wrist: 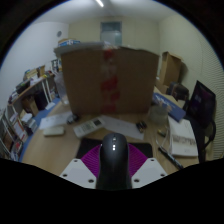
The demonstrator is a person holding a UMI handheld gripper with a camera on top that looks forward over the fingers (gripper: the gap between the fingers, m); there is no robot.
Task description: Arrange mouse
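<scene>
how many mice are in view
1: a black mouse sits between the gripper fingers, which seem closed on its sides, above a wooden desk. Clutter beyond, near the cardboard box, may hide others.

place: office or study workroom | desk: wooden desk (50, 148) strewn with papers, a white keyboard (89, 127) on it | right: dark monitor (203, 103) | left: shelves (30, 100) crowded with books and boxes | middle: large cardboard box (110, 85) on the desk | overhead: ceiling strip light (100, 3) | walls: plain pale
</scene>
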